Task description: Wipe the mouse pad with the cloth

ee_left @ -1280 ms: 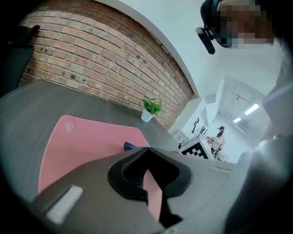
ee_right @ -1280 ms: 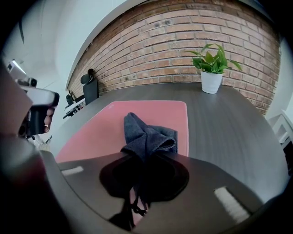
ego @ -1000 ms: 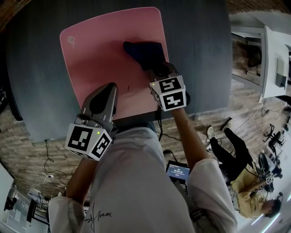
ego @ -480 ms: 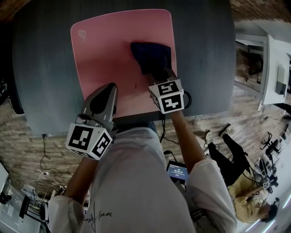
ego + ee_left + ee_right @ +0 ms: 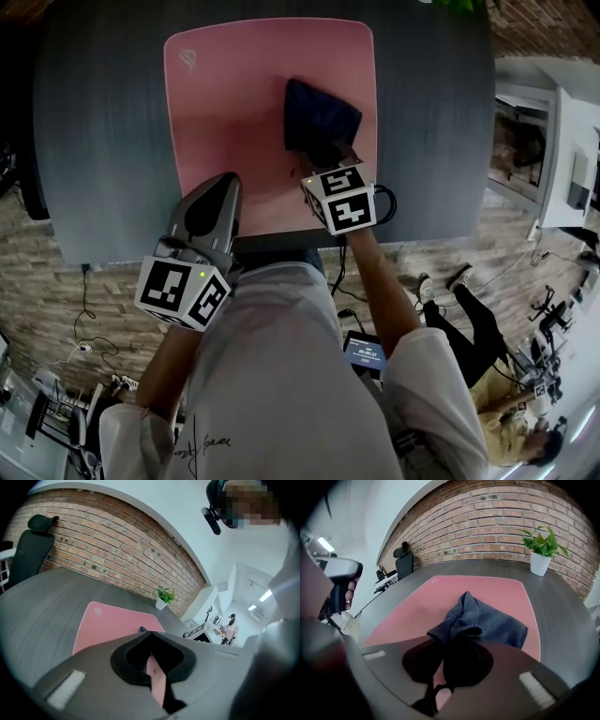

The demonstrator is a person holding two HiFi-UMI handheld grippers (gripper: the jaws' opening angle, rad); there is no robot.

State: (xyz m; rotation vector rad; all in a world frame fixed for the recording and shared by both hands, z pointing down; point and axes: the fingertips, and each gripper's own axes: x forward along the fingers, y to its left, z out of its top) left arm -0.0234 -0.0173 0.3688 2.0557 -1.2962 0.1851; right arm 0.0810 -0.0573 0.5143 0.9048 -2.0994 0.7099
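Head view: from my head, steeply down on the surface (image 5: pixel 112 141), whole pad (image 5: pixel 234 103) in frame.
Left hand-held gripper (image 5: pixel 223 183) view: low at the near edge, facing across the pad to the brick wall (image 5: pixel 108 541).
Right hand-held gripper (image 5: pixel 330 157) view: close over the pad, cloth (image 5: pixel 487 620) just ahead, same wall.
All three share pad and cloth.

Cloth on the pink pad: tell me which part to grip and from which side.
Grip the raised, bunched fold at the near edge of the cloth, coming in low from the person's side of the mouse pad. The rest lies flat on the pad, giving jaws little to pinch. The right gripper is shut on that fold.
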